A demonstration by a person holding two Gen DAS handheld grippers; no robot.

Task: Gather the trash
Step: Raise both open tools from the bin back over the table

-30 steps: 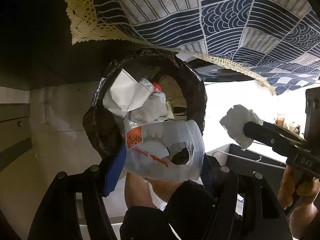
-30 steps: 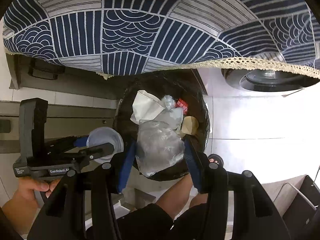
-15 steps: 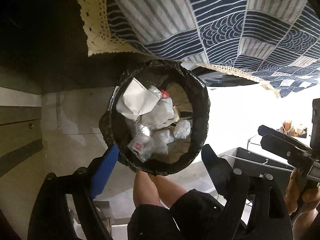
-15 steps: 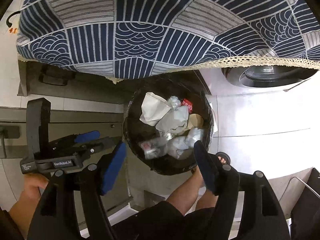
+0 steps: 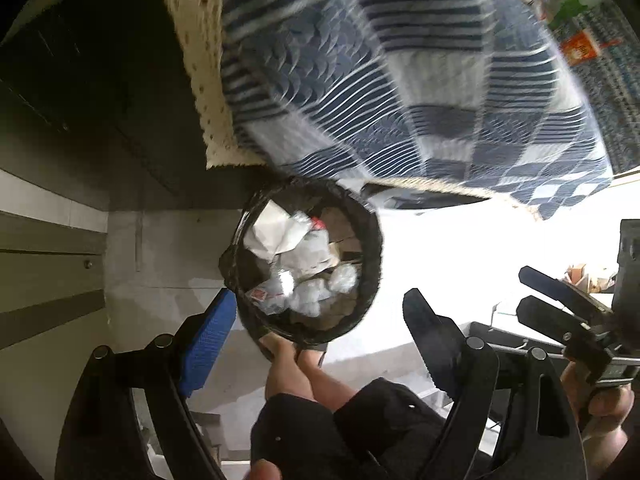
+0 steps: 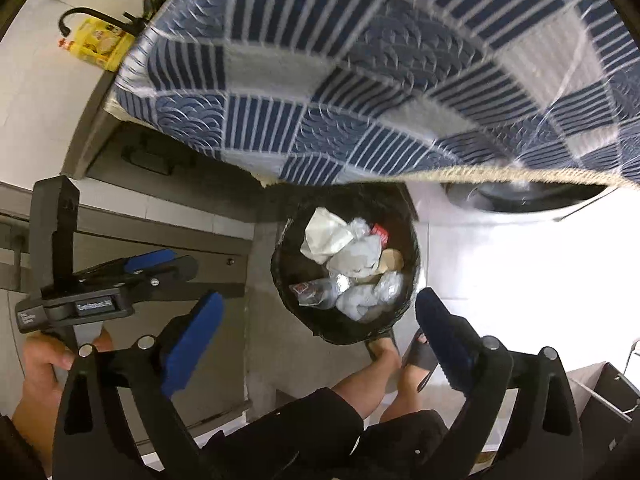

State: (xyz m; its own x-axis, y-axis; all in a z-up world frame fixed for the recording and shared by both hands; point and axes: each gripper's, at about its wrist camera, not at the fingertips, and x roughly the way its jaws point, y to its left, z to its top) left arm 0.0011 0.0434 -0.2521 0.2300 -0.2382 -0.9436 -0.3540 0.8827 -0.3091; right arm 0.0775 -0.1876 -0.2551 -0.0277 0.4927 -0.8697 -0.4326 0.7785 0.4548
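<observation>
Both grippers have let go of their loads since a second ago: from the left wrist view, the clear plastic cup [image 5: 267, 295] that sat between the fingers now lies inside the black-lined trash bin [image 5: 370, 240], straight ahead of and below the left gripper [image 5: 316, 320], whose two fingers stand spread wide with nothing between them. Off to its right the right gripper [image 5: 536, 294] hangs with its fingers parted and bare, the crumpled wad it carried gone. Judging by that, this drop is finished and the next piece of litter must be sought elsewhere, likely up on the patterned tablecloth [image 5: 400, 80] that now fills more of the frame above. From the right wrist view, the right gripper [image 6: 320, 320] is likewise spread and holding nothing, with the bin directly ahead of its fingertips and lower down, further off than before. The left gripper [image 6: 160, 260] sits to its left, its fingers lying close together with only a narrow gap and nothing held. Counted here: one bin, one clear plastic cup with a red label, one white paper sheet [image 6: 322, 234], roughly three crumpled plastic wads [image 6: 354, 258], one tan scrap [image 6: 390, 260], one small red piece [image 6: 380, 234]; two grippers, two sandalled feet [image 6: 400, 354] just behind the bin.
</observation>
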